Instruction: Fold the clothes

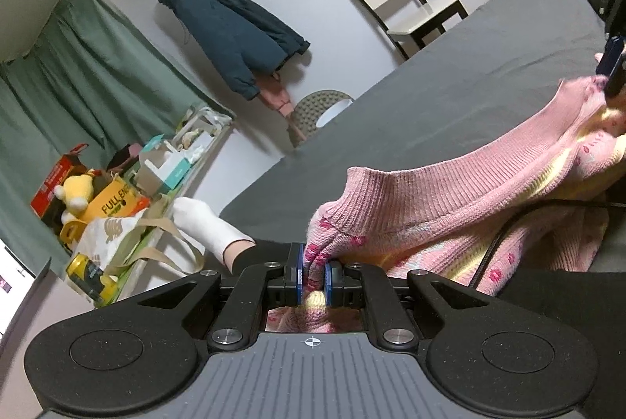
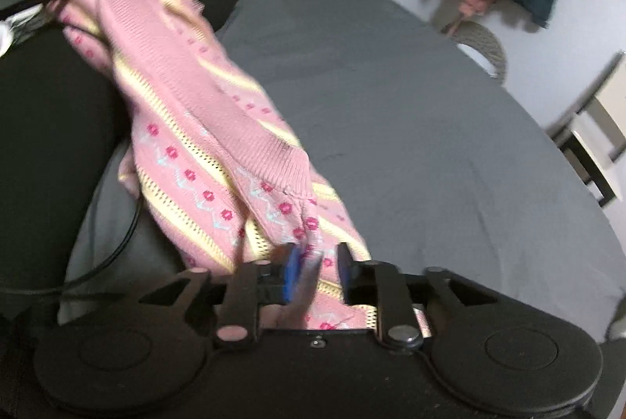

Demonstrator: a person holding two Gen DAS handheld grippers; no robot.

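A pink knitted sweater (image 1: 450, 192) with yellow stripes and small red flowers hangs stretched between both grippers above a grey bed sheet (image 1: 430, 86). My left gripper (image 1: 313, 274) is shut on one bunched corner of it, below the ribbed hem. In the left wrist view my right gripper (image 1: 612, 78) holds the far end at the right edge, and the knit runs taut up to it. In the blurred right wrist view the sweater (image 2: 187, 74) passes between the fingers of the right gripper (image 2: 319, 270), whose jaws stand a little wider around the fabric.
A person sits on the bed in black trousers (image 2: 47, 106) and white socks (image 1: 203, 223). A black cable (image 1: 497, 243) lies under the sweater. Past the bed edge are a chair (image 1: 411, 0), a woven stool (image 1: 313, 106), a hanging dark jacket (image 1: 231, 27) and a cluttered shelf (image 1: 117, 196).
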